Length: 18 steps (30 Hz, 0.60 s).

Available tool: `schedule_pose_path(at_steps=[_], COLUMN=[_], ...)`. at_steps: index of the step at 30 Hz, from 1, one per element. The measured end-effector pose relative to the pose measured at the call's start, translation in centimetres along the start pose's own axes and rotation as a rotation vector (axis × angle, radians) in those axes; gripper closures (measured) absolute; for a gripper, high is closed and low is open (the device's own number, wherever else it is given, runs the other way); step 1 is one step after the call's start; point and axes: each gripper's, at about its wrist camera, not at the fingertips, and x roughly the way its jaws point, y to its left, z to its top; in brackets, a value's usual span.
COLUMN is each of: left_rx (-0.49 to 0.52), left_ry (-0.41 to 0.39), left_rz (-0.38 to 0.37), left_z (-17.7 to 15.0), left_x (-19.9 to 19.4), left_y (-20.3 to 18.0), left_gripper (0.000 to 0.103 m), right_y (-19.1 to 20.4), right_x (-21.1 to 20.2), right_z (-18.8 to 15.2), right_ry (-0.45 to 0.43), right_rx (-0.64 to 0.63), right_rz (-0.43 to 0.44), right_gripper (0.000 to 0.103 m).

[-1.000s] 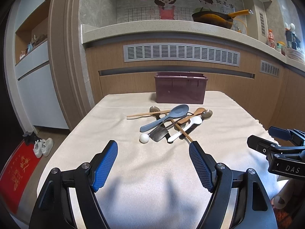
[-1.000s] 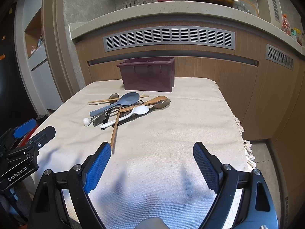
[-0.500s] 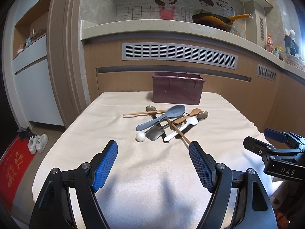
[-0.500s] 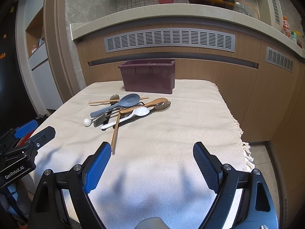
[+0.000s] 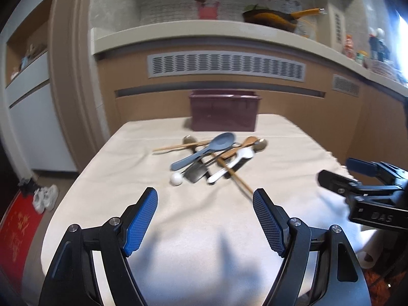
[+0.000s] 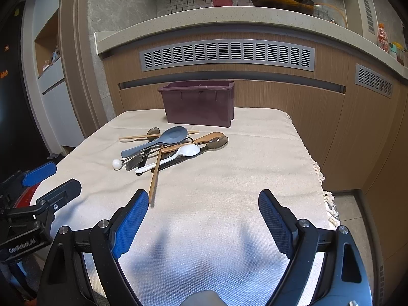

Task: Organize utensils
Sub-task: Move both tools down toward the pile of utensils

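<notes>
A pile of utensils lies mid-table: a blue-grey spoon (image 5: 207,148) (image 6: 163,140), a white spoon (image 5: 233,162) (image 6: 176,155), a wooden spoon (image 6: 201,140), metal spoons, wooden chopsticks (image 6: 154,176) and a white-knobbed tool (image 5: 176,178) (image 6: 117,164). A dark purple bin (image 5: 224,113) (image 6: 200,104) stands behind the pile at the table's far edge. My left gripper (image 5: 205,204) is open and empty, above the near table. My right gripper (image 6: 204,204) is open and empty, just short of the chopstick tip.
The table carries a cream cloth (image 6: 229,178) with a fringed right edge. A wooden counter wall with vents stands behind. Shoes (image 5: 46,199) and a red mat (image 5: 15,237) lie on the floor at the left. Each gripper shows at the edge of the other's view.
Both grippers have moved forward a little toward the pile. Both stay open and the utensils have not moved.
</notes>
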Motion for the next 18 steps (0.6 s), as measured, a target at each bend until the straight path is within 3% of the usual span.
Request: schedule_pose_path(at_steps=[3,10,15,18], left_rx=[0.012,0.044,0.052,-0.008], left_ry=[0.011,0.018,0.073,0.176], left_rz=[0.023,0.007,-0.045,-0.094], left_z=[-0.1,1.7,4.2,6.7], left_x=[0.3,1.6,5.2,9.1], left_y=[-0.1,-0.2,0.8,3.1], left_gripper=[0.033,0.034,0.038,0.039], right_y=[0.0,0.4,-0.3,-0.2], right_x=[0.0,0.7,3.3,5.7], right_z=[0.0,1.4,3.8,5.5], right_ry=[-0.002,-0.003,0.033,0.081], right_rx=[-0.001,-0.048,-0.05,-0.098], right_rz=[-0.001,0.027,0.031,0.026], right_gripper=[0.017,0.022,0.024,0.024])
